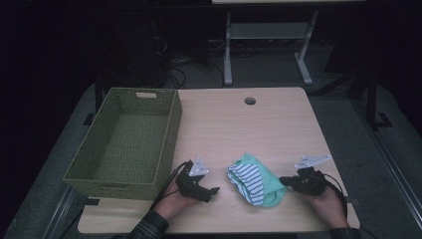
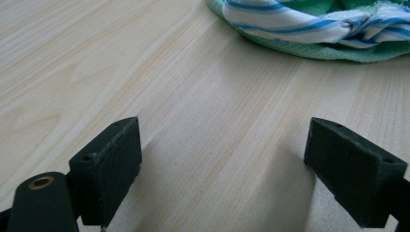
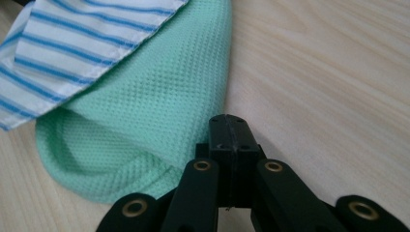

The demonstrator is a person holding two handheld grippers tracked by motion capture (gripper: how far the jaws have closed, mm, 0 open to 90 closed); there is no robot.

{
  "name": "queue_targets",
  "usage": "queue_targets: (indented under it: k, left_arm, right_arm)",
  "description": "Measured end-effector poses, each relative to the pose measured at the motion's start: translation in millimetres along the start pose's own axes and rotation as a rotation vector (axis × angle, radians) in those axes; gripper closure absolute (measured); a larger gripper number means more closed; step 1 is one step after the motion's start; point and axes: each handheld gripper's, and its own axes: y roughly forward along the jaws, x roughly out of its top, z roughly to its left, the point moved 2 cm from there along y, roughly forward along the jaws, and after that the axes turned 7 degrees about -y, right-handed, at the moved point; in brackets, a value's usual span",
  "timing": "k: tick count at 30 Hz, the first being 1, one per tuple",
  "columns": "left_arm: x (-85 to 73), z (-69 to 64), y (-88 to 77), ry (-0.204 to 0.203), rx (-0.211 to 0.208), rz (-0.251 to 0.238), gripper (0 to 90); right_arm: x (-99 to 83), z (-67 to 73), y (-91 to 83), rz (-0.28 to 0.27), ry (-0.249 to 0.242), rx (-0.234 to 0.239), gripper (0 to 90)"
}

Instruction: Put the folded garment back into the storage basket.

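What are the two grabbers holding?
Nothing. The left gripper is open over bare table; the right gripper is shut and empty, beside the green cloth.

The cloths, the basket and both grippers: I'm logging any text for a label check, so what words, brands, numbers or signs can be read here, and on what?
None can be read.
green cloth: plain waffle weave, no tag or print seen.
striped cloth: blue and white stripes, no lettering.
wicker basket: no label seen.
left gripper and right gripper: black jaws with screw holes, no markings.
table: bare wood grain.
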Motion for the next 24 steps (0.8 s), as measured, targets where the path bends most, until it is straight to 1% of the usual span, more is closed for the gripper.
queue_targets:
  k: [2,5,9,10,12,13,14,16,18,20,21,22,24]
  left_arm:
    - [0.1,0.1,0.2,0.001,-0.001,0.0,12.5]
    - [0.2,0.2,0.3,0.002,-0.003,0.0,12.4]
    - [1.0,1.5,0.8,0.012,-0.013,0.002,12.4]
    - [1.4,2.2,1.1,0.018,-0.015,0.004,12.4]
    - [1.9,2.1,1.6,0.016,-0.014,0.004,12.4]
    - [2.0,1.9,1.6,0.014,-0.012,0.005,12.4]
    - [2.1,1.8,1.6,0.013,-0.01,0.006,12.3]
    - [2.2,1.8,1.6,0.014,-0.01,0.007,12.4]
    - [2.2,2.0,1.6,0.016,-0.011,0.007,12.4]
    - [2.2,2.0,1.6,0.016,-0.012,0.007,12.4]
    - [2.2,2.0,1.6,0.016,-0.012,0.007,12.4]
    - [2.5,2.0,1.6,0.016,-0.01,0.008,12.4]
    - [2.9,2.0,1.6,0.017,-0.011,0.013,12.4]
  right_arm:
    - [-1.2,-0.7,-1.3,-0.01,0.002,-0.017,88.8]
    - [-2.1,-8.8,-3.4,-0.032,0.035,-0.061,79.3]
    - [-5.2,-22.5,-6.2,-0.047,0.085,-0.149,65.2]
    - [-6.3,-26.7,-6.4,-0.048,0.083,-0.173,60.5]
    - [-9.0,-32.9,-6.3,-0.048,0.115,-0.211,52.6]
    - [-10.5,-35.8,-6.8,-0.057,0.121,-0.223,48.6]
    - [-12.0,-38.2,-7.6,-0.058,0.129,-0.243,45.9]
    - [-15.2,-42.3,-8.7,-0.058,0.141,-0.285,37.3]
    - [-18.0,-46.5,-9.6,-0.06,0.155,-0.313,30.4]
    - [-20.3,-49.7,-9.8,-0.06,0.166,-0.339,25.5]
    - [-21.4,-51.2,-9.5,-0.065,0.166,-0.354,21.2]
    - [-22.6,-52.8,-9.2,-0.066,0.176,-0.367,18.1]
    - [-23.9,-54.2,-9.2,-0.074,0.182,-0.376,15.2]
